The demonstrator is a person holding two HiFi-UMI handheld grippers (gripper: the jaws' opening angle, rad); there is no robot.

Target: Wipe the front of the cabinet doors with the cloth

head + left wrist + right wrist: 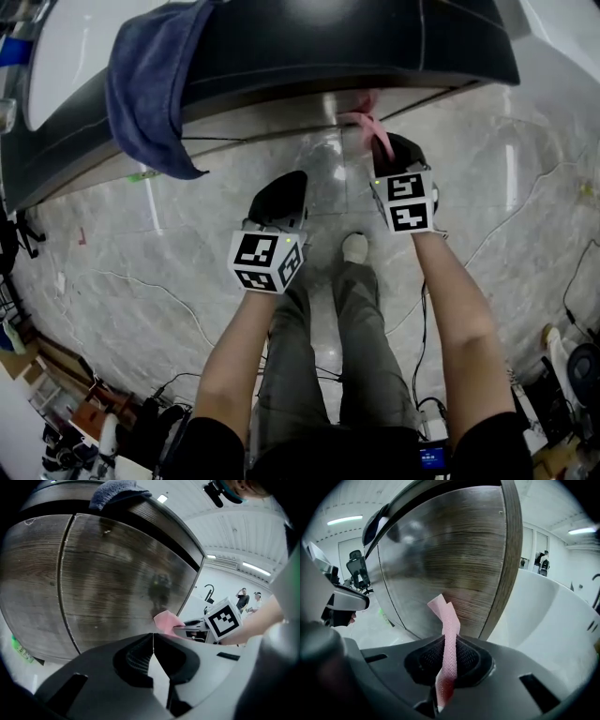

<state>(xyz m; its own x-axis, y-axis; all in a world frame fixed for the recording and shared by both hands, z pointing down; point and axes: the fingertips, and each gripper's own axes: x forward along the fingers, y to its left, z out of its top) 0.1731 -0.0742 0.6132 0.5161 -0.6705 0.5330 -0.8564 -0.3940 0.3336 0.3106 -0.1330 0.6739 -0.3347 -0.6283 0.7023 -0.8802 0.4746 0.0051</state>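
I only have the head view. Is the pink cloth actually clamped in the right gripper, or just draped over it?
Observer: Clamped. In the right gripper view the pink cloth runs up between the fingers of the right gripper, which are shut on it.
Operator: Where on the door is it aimed?
Observer: At the lower part of the cabinet door, toward its right edge in that view. I cannot tell if it touches.
Operator: And the left gripper?
Observer: The left gripper is shut with nothing between its fingers, and it is pointed at the cabinet door too.
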